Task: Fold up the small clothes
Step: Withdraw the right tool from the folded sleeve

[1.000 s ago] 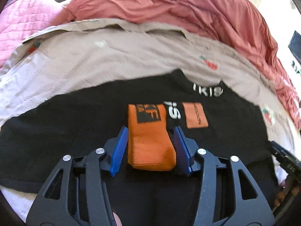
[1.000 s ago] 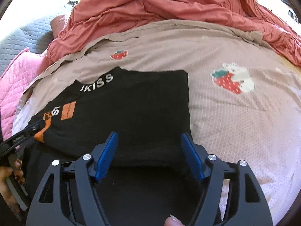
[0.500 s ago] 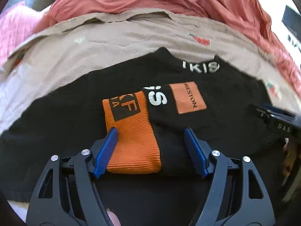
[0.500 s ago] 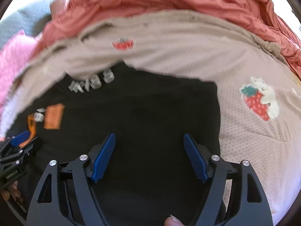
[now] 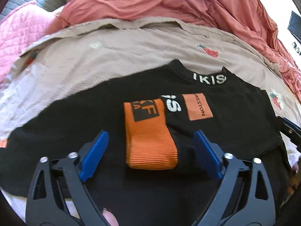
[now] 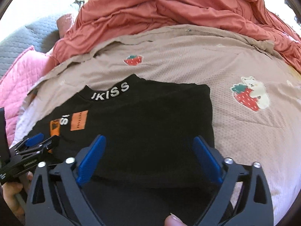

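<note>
A small black top (image 5: 235, 113) with white collar lettering lies on the bed, its right side folded over the body (image 6: 150, 116). Its sleeve with an orange cuff (image 5: 150, 141) lies folded across the chest. My left gripper (image 5: 150, 150) is open, its blue pads either side of the cuff without touching it. My right gripper (image 6: 148, 160) is open and empty over the folded right part of the top. The left gripper also shows at the left edge of the right wrist view (image 6: 35, 146).
The top lies on a beige bedsheet (image 6: 244, 135) with strawberry prints. A crumpled red blanket (image 5: 169, 3) is heaped behind it. A pink quilted cover (image 5: 20, 28) and a grey one (image 6: 20, 43) sit at the far left.
My left gripper was close around the orange cuff, then opened wide and let it lie on the top. My right gripper stayed open and shifted a little over the top.
</note>
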Tool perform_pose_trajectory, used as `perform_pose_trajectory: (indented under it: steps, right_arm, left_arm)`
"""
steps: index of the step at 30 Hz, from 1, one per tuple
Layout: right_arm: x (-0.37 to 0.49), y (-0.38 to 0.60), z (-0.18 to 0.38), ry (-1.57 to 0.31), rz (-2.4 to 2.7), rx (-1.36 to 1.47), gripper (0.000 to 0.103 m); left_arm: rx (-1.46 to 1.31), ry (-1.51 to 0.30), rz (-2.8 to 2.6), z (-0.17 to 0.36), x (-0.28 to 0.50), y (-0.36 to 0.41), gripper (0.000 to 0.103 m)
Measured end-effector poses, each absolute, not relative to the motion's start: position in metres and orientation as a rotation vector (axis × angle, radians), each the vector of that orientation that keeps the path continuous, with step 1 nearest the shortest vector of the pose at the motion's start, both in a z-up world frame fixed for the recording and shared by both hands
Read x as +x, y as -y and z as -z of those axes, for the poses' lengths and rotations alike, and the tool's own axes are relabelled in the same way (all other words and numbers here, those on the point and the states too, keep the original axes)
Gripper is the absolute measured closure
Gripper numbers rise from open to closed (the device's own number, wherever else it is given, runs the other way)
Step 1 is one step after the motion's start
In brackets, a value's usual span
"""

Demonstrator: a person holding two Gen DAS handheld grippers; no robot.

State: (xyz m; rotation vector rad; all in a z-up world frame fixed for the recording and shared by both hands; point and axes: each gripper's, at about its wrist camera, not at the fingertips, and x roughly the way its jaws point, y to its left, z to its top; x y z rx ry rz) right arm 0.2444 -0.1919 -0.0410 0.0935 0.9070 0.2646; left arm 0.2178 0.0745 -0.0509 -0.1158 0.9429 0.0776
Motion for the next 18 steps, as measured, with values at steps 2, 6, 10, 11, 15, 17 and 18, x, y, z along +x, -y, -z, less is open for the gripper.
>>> perform_pose_trajectory:
  steps: [2, 6, 10, 11, 15, 17, 18]
  right_arm:
    - [0.24, 0.193, 0.036, -0.9, -0.265, 0.095, 0.007]
    - [0.229, 0.197, 0.029, -0.893, -0.267, 0.103, 0.005]
    - [0.218, 0.193, 0.024, -0.896, -0.291, 0.09, 0.005]
    - [0.215, 0.191, 0.022, -0.891, -0.298, 0.079, 0.005]
    - [0.204, 0.18, 0.016, -0.878, -0.326, 0.057, 0.005]
    - [0.201, 0.177, 0.013, -0.87, -0.336, 0.063, 0.005]
    - [0.199, 0.174, 0.011, -0.864, -0.343, 0.073, 0.005]
  left_arm:
    - [-0.094, -0.923, -0.104, 0.044, 0.212, -0.075, 0.01]
    - [-0.072, -0.904, -0.115, 0.04, 0.204, -0.076, 0.01]
    - [-0.109, -0.903, -0.134, 0.034, 0.192, -0.086, 0.01]
    - [-0.137, -0.899, -0.122, 0.031, 0.188, -0.09, 0.01]
    - [-0.101, -0.889, -0.157, 0.021, 0.175, -0.098, 0.009]
    - [-0.061, -0.886, -0.172, 0.016, 0.168, -0.1, 0.01]
    - [-0.048, -0.884, -0.18, 0.013, 0.165, -0.102, 0.01]
